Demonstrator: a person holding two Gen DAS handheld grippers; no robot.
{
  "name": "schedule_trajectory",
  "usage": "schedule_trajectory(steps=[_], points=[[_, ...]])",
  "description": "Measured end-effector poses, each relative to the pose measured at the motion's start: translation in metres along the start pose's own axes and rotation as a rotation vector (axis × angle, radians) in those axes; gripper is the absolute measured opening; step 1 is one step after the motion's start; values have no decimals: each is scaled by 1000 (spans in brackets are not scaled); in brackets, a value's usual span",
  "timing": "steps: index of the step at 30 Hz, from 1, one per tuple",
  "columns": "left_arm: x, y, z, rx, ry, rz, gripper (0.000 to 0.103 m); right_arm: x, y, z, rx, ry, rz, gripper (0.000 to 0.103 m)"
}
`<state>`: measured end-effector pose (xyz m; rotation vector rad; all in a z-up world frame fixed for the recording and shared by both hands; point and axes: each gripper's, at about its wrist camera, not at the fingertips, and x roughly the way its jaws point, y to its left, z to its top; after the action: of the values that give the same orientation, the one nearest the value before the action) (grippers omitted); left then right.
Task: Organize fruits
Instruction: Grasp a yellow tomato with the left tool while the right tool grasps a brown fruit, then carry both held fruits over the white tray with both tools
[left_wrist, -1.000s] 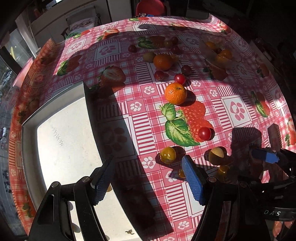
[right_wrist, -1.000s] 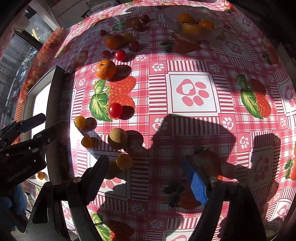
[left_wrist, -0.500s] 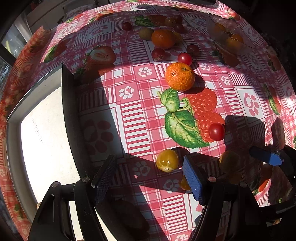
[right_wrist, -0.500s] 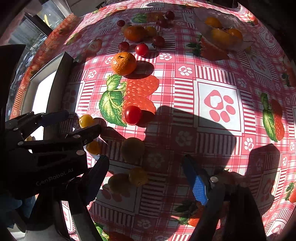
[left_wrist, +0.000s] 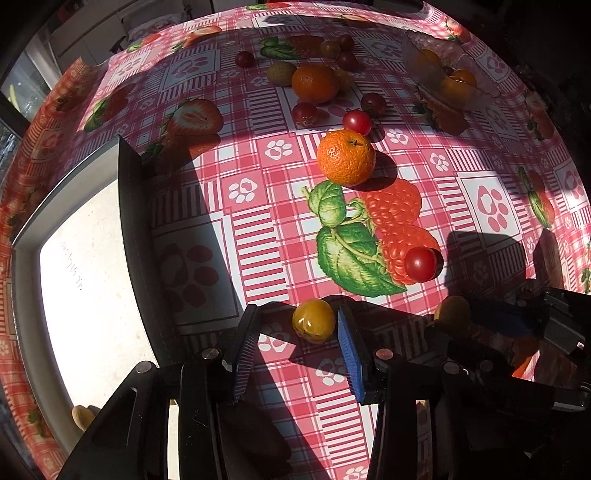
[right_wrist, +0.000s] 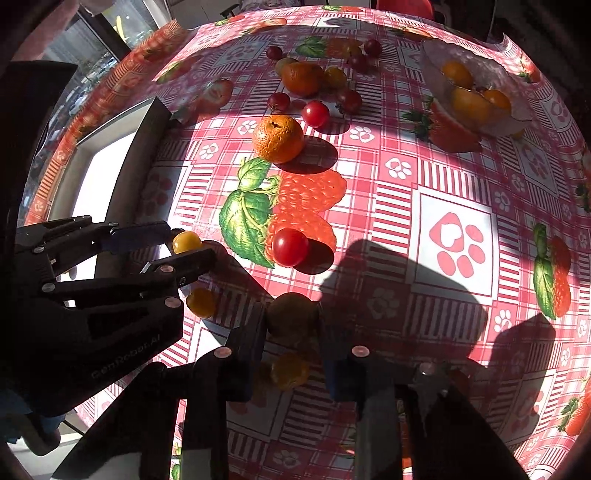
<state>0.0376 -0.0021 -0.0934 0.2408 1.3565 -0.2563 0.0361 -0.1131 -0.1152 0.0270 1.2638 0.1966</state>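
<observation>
My left gripper (left_wrist: 297, 319) points down at the tablecloth, its jaws closing round a yellow cherry tomato (left_wrist: 314, 325). The tomato touches the right blue pad, and a gap shows at the left pad. In the right wrist view, my right gripper (right_wrist: 291, 321) has its jaws closing, with both pads pressing a round tan fruit (right_wrist: 291, 310) in shadow. A mandarin (left_wrist: 345, 157) and a red cherry tomato (left_wrist: 419, 264) lie beyond the two grippers.
A grey tray (left_wrist: 70, 188) lies at the left, a small yellowish piece in its near corner. A glass bowl (right_wrist: 495, 68) with orange fruits stands far right. Two more yellow tomatoes (right_wrist: 201, 302) lie near the right gripper. Several fruits cluster at the far end.
Both grippers' jaws have narrowed from wide open. The left sank over the yellow tomato. The right shifted over the tan fruit and closed onto it.
</observation>
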Motion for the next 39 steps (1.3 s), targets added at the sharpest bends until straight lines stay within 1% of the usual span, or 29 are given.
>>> schedule_trajectory(steps=[2,3,5,8,12,18,20,30,39], points=[[-2,0,1,-4,-5,-13,25,-5,-8,-2,30,-3,13,29],[-3,0,1,-6,-5,-25,23,-6,-11,-3,46,-3,22,29],[-5,3,1,-20,-3,-49,23,-8,-15,-5,72,-1,33,29],[-12,6,1,-28,-12,-55,23,-13,-21,-6,99,-3,40,30],[-31,8,-4,-37,-35,-61,23,-19,-24,-6,127,-6,54,30],[-46,21,-4,-51,-73,-55,23,-28,-22,-1,119,-15,62,30],[-54,28,-9,-65,-81,-54,23,-29,-17,1,111,-15,64,30],[-66,74,-22,-145,-110,-14,23,-31,19,16,49,-13,90,30],[-72,121,-38,-227,-124,27,23,-24,69,35,-36,-8,130,30]])
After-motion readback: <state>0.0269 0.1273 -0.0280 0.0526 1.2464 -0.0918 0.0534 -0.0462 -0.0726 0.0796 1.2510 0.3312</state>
